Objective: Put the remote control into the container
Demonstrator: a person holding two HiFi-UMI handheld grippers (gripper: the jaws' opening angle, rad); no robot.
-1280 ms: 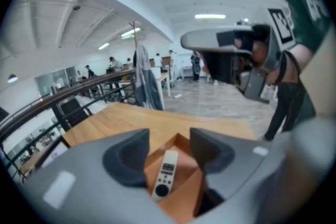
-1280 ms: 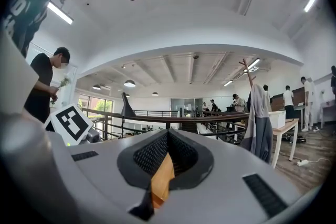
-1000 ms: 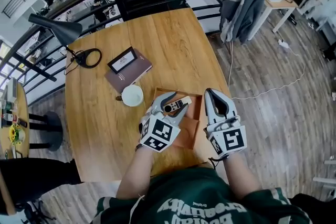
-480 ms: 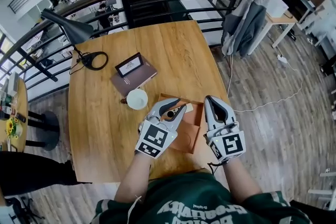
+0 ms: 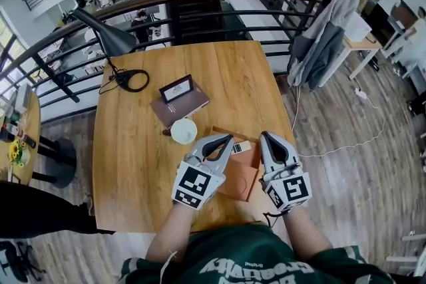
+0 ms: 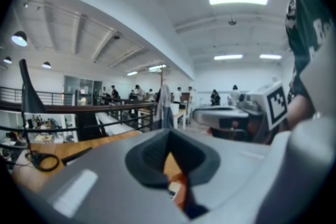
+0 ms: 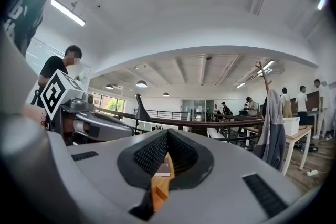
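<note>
The remote control [image 5: 241, 146], pale with a dark end, lies in the brown wooden container [image 5: 247, 176] on the table. My left gripper [image 5: 228, 139] hangs just left of the remote and apart from it. Its jaws have just been closing and now stand shut with nothing between them. My right gripper [image 5: 266, 138] is shut and empty, over the container's right edge. In the left gripper view the left gripper [image 6: 169, 138] points nearly level, and a sliver of the container [image 6: 178, 191] shows through its notch. In the right gripper view the right gripper [image 7: 168, 136] looks across the table.
A white cup [image 5: 184, 131] stands left of the container. Behind it lies a brown book [image 5: 181, 103] with a small dark card on it. A black desk lamp [image 5: 106, 38] and its ring base [image 5: 137, 80] sit at the far left. A railing [image 5: 200, 0] runs behind the table [image 5: 133, 143].
The left gripper let go of the remote, which now lies in the container. It then rose, drew back a little and closed. The right gripper shifted only slightly.
</note>
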